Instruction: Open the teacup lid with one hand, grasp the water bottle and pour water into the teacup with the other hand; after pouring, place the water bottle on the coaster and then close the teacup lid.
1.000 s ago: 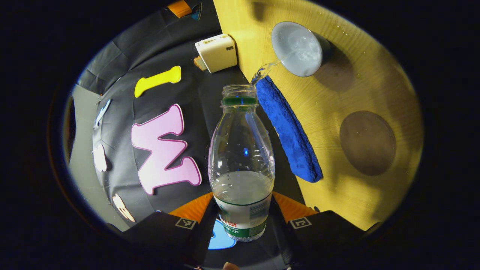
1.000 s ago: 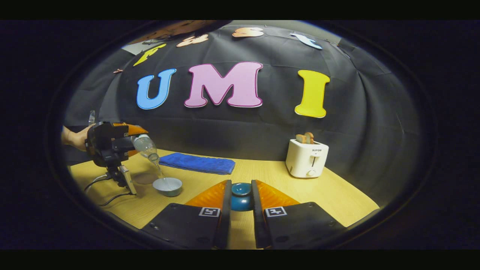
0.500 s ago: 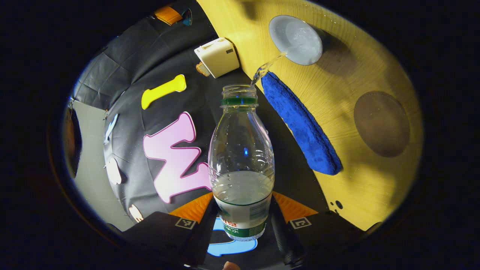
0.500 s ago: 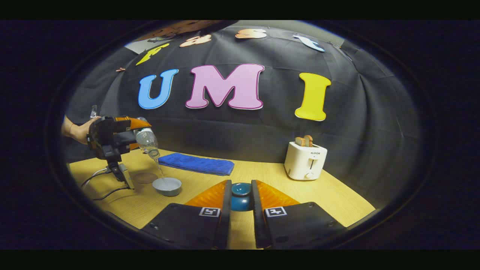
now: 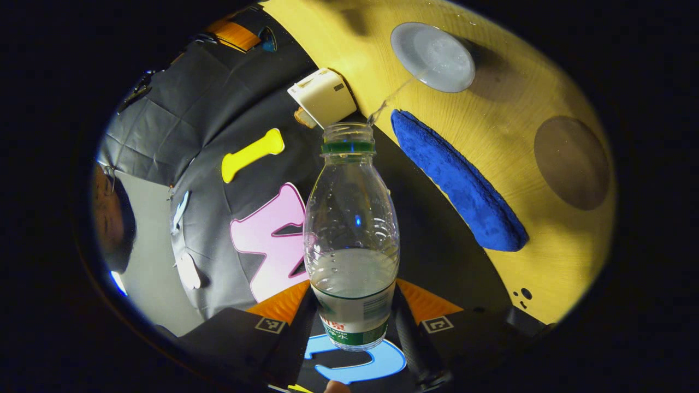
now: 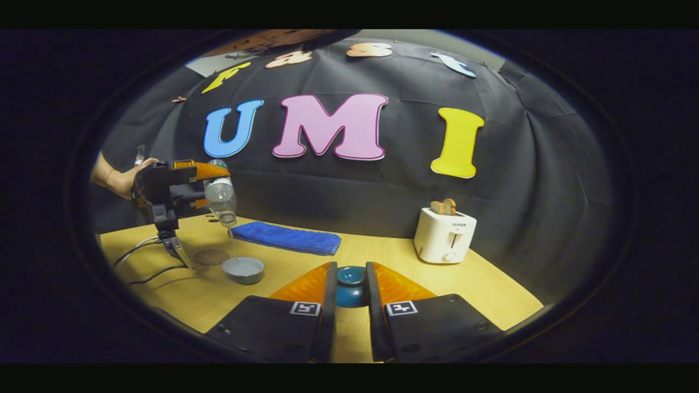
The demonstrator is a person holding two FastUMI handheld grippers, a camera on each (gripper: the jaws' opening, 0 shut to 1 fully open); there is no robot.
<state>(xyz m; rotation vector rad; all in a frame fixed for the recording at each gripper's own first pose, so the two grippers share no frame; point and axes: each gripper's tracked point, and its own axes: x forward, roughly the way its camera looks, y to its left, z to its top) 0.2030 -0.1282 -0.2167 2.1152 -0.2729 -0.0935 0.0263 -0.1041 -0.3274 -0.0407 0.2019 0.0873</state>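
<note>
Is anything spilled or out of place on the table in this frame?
Nothing looks spilled. The left gripper tips the water bottle, and a thin stream lands in the open teacup. The right gripper holds the lid aside. The coaster is bare and looks dry.

A light wooden surface (image 6: 437, 284) runs across the booth, lit warm yellow from above, with soft shadows on the grain. Behind it hangs a creased black cloth wall (image 6: 382, 196), and a strip of pale grey wall (image 6: 415, 38) shows above the cloth. The surroundings beyond the cloth are dark.
</note>
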